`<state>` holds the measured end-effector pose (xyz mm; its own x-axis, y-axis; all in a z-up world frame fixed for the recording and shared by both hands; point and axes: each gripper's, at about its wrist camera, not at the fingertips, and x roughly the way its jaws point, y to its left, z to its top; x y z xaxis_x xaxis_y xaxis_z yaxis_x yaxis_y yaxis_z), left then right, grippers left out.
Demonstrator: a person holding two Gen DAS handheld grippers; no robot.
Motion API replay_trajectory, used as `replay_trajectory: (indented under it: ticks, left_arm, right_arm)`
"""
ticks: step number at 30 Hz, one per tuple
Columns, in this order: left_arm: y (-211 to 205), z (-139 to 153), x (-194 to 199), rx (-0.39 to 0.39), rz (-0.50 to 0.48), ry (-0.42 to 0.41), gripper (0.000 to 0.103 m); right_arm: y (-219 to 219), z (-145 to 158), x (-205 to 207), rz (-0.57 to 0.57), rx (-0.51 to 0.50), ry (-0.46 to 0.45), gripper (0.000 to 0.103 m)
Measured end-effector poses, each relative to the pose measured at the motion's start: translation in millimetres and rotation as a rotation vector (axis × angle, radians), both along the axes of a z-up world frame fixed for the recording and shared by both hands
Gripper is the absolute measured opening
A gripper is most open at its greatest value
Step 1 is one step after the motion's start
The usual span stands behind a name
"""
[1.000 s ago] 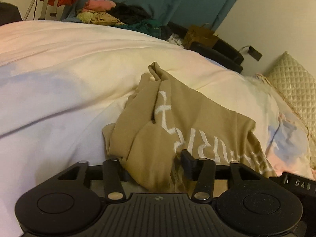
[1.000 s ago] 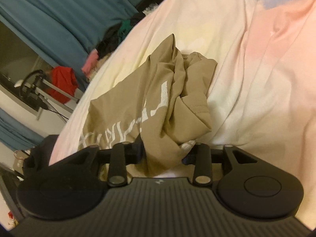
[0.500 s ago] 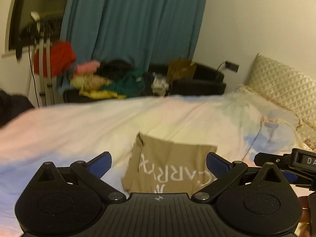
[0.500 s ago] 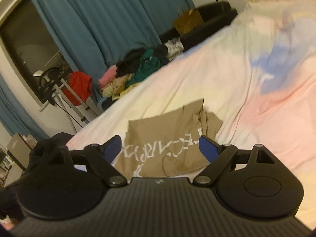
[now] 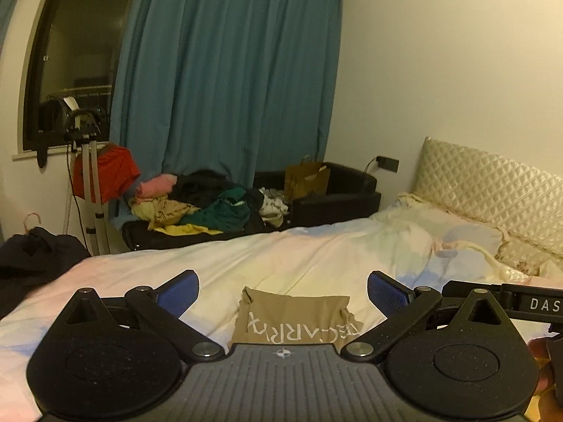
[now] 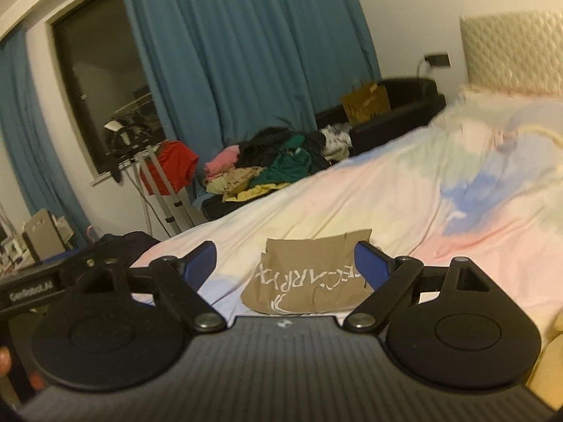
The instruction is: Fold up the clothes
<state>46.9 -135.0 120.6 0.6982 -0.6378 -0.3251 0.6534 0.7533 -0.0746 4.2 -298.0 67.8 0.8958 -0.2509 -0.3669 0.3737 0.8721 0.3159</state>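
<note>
One tan shirt (image 5: 293,318) lies folded on the bed (image 5: 316,256), a compact rectangle with white lettering across its upper face; in both views the letters read upside down and mirrored, so their tops point toward the cameras. Its long axis runs side to side across each view, roughly parallel to the near edge of the bed, with one short end bunched and wrinkled on the right. Two grippers are in play. The left gripper (image 5: 283,290) hangs above the bed with its jaws spread wide and nothing between them, the shirt showing in the gap well below. The right gripper (image 6: 285,262) is likewise wide apart and empty, clear of the cloth. Each carries two blue pads (image 5: 177,293). Beyond the bed, one heap of unfolded clothes (image 5: 207,207) sits on a black sofa (image 5: 337,200) before a blue curtain (image 5: 228,70), with one brown paper bag (image 5: 307,179) beside it and one quilted headboard (image 5: 489,190) at the right.
</note>
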Motion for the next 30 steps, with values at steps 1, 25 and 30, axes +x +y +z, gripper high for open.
replay_trajectory:
  ticks: [1,25,30]
  left_arm:
    - [4.0,0.8,-5.8,0.000,0.000,-0.009,0.103]
    - [72.0,-57.2,-54.5,0.005,0.081,-0.073,0.103]
    - [71.9,-70.8,-44.5,0.019,0.083,-0.076,0.103]
  right_arm:
    - [6.0,3.5,-4.7,0.002,-0.014,-0.003,0.087]
    - [82.3,-40.2,-35.5,-0.001,-0.199,-0.069,0.087]
    - [81.7,-63.9,-23.9,-0.003,-0.182,-0.053,0.087]
